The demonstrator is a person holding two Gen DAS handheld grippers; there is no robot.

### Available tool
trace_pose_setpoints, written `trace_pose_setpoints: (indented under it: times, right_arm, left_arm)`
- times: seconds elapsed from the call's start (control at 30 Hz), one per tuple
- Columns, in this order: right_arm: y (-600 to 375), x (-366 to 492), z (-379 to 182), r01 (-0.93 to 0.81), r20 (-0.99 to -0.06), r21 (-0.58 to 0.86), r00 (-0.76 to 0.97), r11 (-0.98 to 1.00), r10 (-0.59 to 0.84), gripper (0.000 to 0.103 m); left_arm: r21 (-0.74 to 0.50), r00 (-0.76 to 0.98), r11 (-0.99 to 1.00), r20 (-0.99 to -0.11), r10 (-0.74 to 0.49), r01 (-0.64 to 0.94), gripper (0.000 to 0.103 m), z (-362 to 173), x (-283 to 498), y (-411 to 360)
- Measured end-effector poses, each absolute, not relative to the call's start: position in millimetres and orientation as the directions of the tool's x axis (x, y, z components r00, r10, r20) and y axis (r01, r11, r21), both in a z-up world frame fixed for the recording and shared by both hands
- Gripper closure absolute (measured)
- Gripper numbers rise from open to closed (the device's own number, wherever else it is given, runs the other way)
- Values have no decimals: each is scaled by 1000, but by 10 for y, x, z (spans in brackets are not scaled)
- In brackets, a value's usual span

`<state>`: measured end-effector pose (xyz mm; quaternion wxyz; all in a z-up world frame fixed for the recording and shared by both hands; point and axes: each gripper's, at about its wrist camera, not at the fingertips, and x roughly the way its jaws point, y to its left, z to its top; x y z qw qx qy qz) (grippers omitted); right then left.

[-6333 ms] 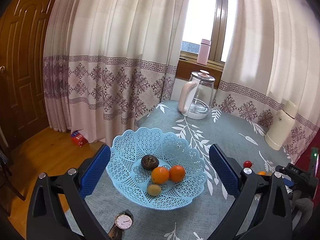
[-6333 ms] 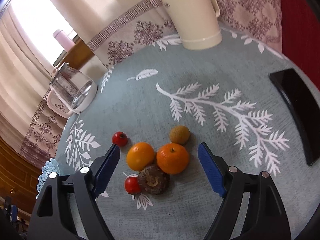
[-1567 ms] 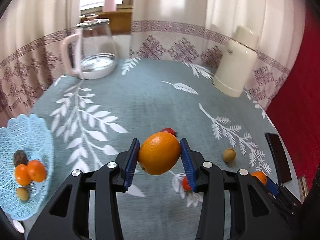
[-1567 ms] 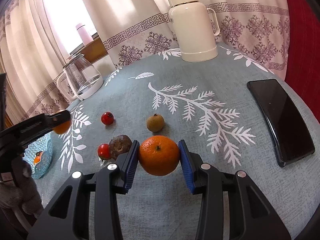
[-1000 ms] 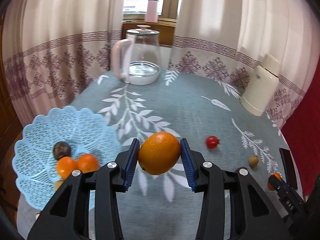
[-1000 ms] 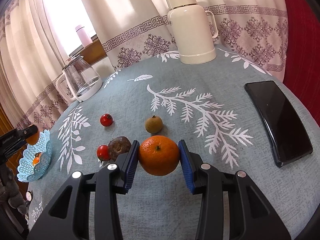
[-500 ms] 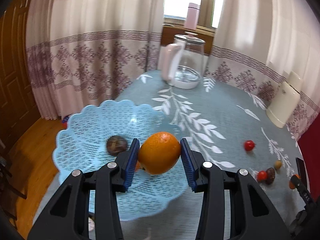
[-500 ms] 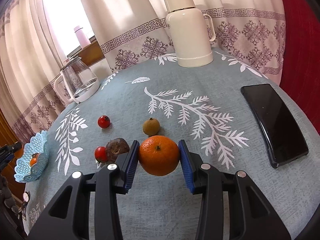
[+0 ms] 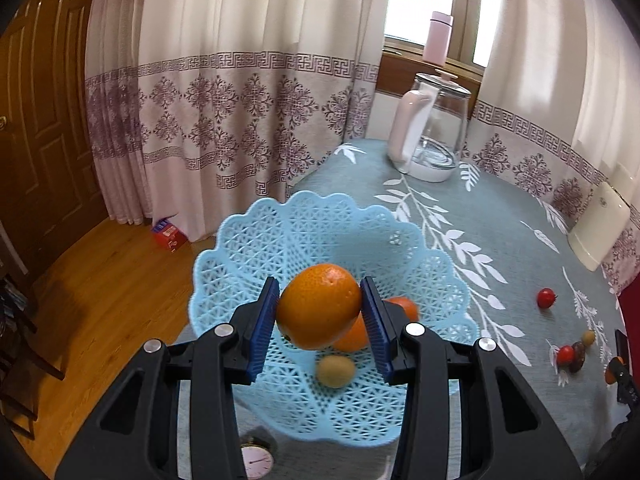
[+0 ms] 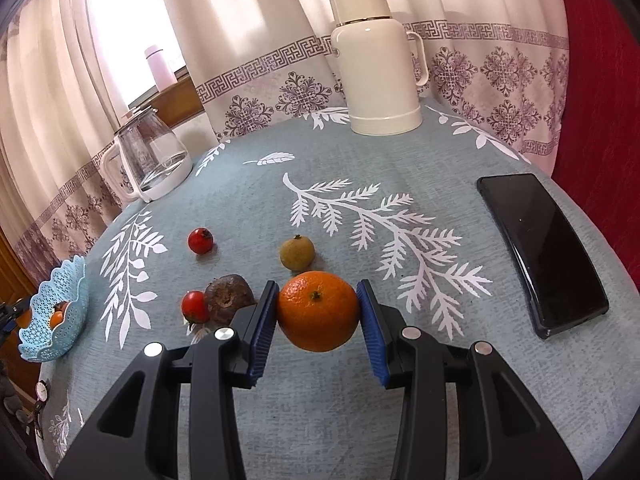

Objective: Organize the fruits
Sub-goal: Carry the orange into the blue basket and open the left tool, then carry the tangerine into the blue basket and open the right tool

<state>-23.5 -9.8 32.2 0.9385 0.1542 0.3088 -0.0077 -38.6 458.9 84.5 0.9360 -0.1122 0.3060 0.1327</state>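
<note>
One orange [image 9: 319, 311] is pinched by the left gripper [image 9: 320, 316] above the basket [image 9: 280, 240]; another orange [image 10: 318, 311] by the right gripper [image 10: 318, 320]. Two tomatoes [image 10: 201, 241] lie at 10 o'clock.

Orange [image 9: 319, 311] held above blue basket [image 9: 280, 236]; tangerine [image 10: 318, 311] lifted.

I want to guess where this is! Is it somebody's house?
Probably a home, perhaps a dining room: long patterned cream curtains by a window, a cream thermos jug and a clear glass kettle on a leaf-print tablecloth.
</note>
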Motion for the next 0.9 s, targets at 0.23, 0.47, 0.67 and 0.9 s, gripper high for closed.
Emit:
trace_pose_setpoints:
  times: [0.23,0.47,0.67,0.9]
  right_arm:
    - [65,-244,496,59,-557,325,818,944,141,63]
    - [636,-244,822,-106,-500,335,822,936,272,62]
    - [1363,-248,1086,-287,-465,330,780,899,419,62]
    - [2086,-231,1168,-420,-468,348,697,838,544,63]
  left_arm:
    - [-149,784,928,-590,194,-342,58,870,-454,4718]
    - [-171,799,917,-564,209,-360,49,964,-529,4812]
    - [-193,813,909,-541,215,-370,42,1055,-620,4876]
    - [-208,819,897,-524,234,-389,25,1115,-678,4949]
